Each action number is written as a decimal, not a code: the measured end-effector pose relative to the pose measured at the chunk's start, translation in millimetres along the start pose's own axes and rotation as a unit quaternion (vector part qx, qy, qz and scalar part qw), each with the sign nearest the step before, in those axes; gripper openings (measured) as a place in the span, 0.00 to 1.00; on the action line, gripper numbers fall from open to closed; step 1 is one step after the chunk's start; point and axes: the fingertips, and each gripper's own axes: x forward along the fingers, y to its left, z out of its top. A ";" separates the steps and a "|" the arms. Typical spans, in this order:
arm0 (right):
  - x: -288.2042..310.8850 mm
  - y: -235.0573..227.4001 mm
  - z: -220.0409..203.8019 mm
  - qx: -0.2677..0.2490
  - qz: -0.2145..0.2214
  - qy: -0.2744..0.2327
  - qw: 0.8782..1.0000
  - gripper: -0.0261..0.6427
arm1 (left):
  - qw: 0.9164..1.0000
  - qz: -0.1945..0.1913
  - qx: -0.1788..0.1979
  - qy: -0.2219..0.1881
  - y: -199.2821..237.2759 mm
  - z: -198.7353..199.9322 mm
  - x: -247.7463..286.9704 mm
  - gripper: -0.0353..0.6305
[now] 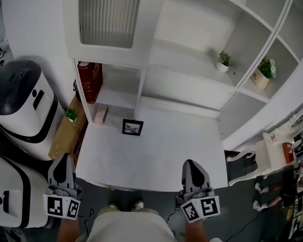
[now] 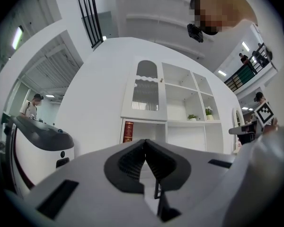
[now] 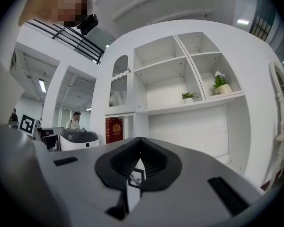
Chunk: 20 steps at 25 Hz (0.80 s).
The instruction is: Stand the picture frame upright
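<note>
— Claws first: how do they stand?

— Both clenched, with nothing in them. The left claw [image 1: 64, 159] sits at the lower left of the head view, just off the near left corner of the counter [image 1: 156, 160]. In the left gripper view its ribbed pads [image 2: 130, 162] meet at the tips. The right claw [image 1: 191, 164] is right of centre at the bottom, over the counter's near edge. Its pads [image 3: 154, 160] touch at the tips too.

— And the picture frame?

— The picture frame [image 1: 133, 127] is a little left of centre in the head view, toward the back of the counter and well apart from both claws. It has a black border around a pale picture. The right gripper view catches it through the gap under the closed tips with its face turned to that camera, so it stands rather than lies flat. How far it leans I cannot tell.

— Anything near it?

— A small pink box [image 1: 100, 114] stands just to its left, against the white shelf unit [image 1: 141, 92]. A red book [image 1: 90, 80] is upright in the open compartment above that box. Two potted plants [image 1: 223, 61] are on the shelves at the upper right.
</note>
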 end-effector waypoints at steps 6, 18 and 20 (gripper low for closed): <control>7.2 18.2 -4.2 0.001 0.009 0.006 1.000 0.05 | 1.000 -0.014 -0.005 0.003 0.5 -1.5 -0.6 0.08; 4.8 36.3 -3.2 -0.003 0.011 0.010 1.000 0.05 | 0.999 -0.036 -0.016 0.000 0.0 -0.2 0.1 0.08; 3.6 37.2 -3.8 -0.005 0.009 0.011 1.000 0.05 | 0.999 -0.040 -0.019 -0.001 -1.1 -1.6 1.0 0.08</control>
